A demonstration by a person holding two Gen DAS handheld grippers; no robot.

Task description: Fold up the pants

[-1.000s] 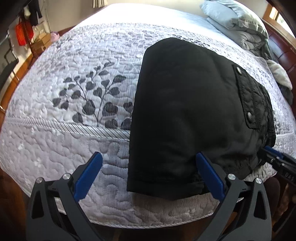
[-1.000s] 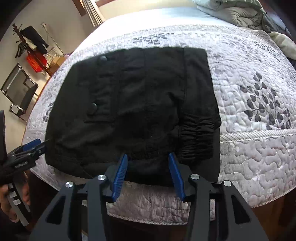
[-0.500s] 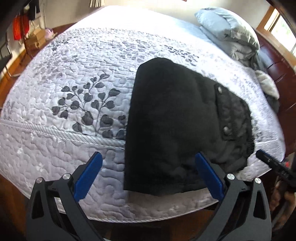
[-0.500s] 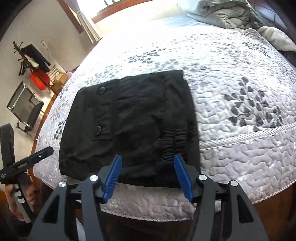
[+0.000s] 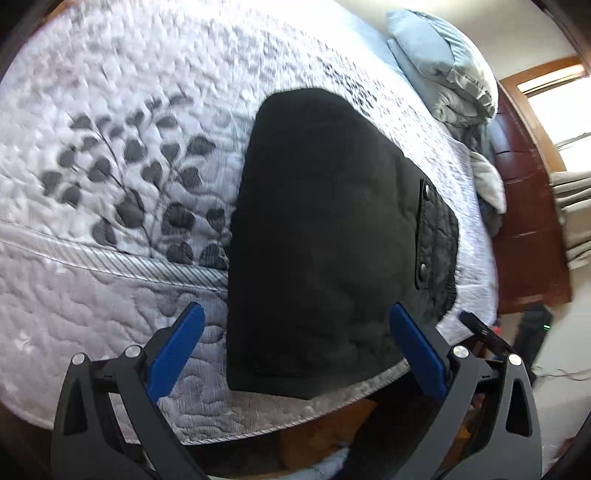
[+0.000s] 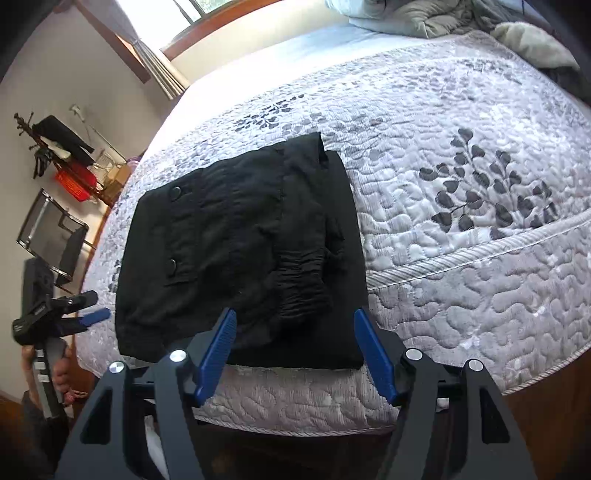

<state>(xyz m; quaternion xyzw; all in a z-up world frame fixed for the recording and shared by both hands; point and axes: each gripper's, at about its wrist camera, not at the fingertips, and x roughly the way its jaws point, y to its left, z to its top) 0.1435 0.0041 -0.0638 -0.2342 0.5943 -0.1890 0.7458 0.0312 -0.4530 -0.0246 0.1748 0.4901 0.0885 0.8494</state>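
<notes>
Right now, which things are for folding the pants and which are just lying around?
For the job: the black pants, the left gripper and the right gripper, its jaws opening, nothing between them.

Just lying about: the pillow, the crumpled blanket, the chair.

The pants [image 6: 236,254] are matt black cloth with dull round snaps and a gathered elastic band. They lie on a quilted, bumpy bedspread [image 6: 461,258] with a faint sheen. At the far right, the headboard [image 5: 524,229] is glossy reddish wood.
</notes>
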